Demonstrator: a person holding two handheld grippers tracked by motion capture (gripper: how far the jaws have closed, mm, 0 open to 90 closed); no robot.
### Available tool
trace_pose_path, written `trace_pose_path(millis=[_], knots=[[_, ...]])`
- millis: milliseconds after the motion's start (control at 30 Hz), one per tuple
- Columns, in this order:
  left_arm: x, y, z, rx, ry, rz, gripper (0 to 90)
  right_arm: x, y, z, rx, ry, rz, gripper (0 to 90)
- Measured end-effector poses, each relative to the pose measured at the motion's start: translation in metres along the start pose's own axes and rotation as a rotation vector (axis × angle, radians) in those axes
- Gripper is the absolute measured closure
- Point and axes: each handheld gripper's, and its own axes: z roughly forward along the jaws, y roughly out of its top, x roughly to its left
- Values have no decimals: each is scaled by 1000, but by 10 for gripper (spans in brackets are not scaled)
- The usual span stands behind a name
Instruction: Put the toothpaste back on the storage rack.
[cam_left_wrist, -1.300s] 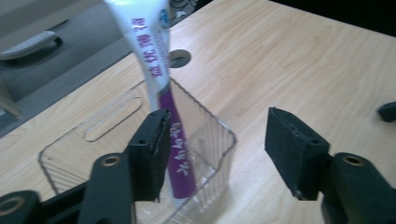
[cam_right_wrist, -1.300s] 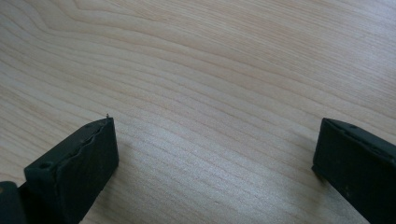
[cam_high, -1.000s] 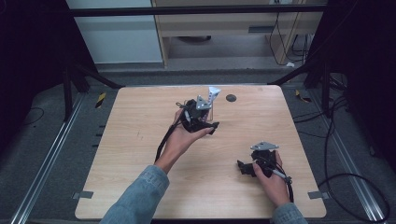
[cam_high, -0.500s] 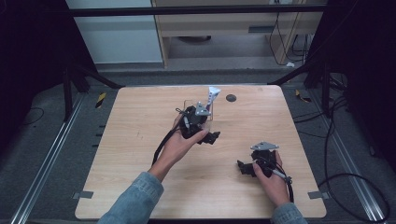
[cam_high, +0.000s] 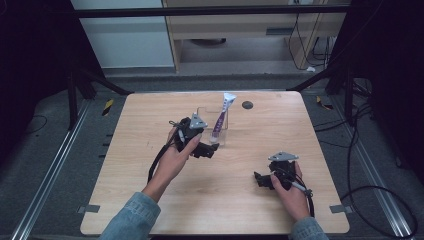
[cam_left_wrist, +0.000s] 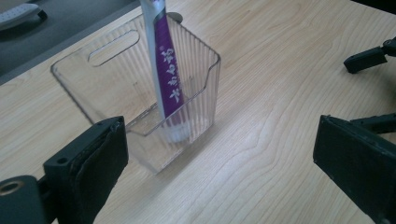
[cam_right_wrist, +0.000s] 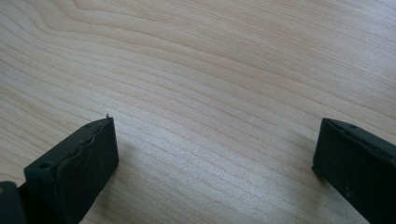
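— Where is everything on the table (cam_high: 150, 125)?
— The clear holder (cam_high: 212, 126) stands near the far edge, toothpaste tube (cam_high: 221, 117) upright inside it, leaning on its right wall. A small round disc (cam_high: 247, 105) lies just right of it, farther back.
— And your hands?
— My left gripper (cam_high: 207, 149) is just in front of the holder; my right gripper (cam_high: 260, 180) rests well apart, near the front right.

Light wooden table (cam_high: 150, 200) — clear ribbed holder (cam_left_wrist: 140, 93), small dark disc (cam_high: 247, 105), perhaps a cap.
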Motion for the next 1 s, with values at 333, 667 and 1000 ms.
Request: trace_pose_path(millis=[333, 667, 1000], knots=[[13, -25, -7, 4, 44, -40, 35, 0, 0, 0, 0, 0, 0, 3], [27, -60, -10, 2, 53, -109, 43, 0, 0, 0, 0, 0, -1, 3], [38, -91, -13, 64, 102, -98, 39, 0, 0, 0, -1, 1, 0, 4]])
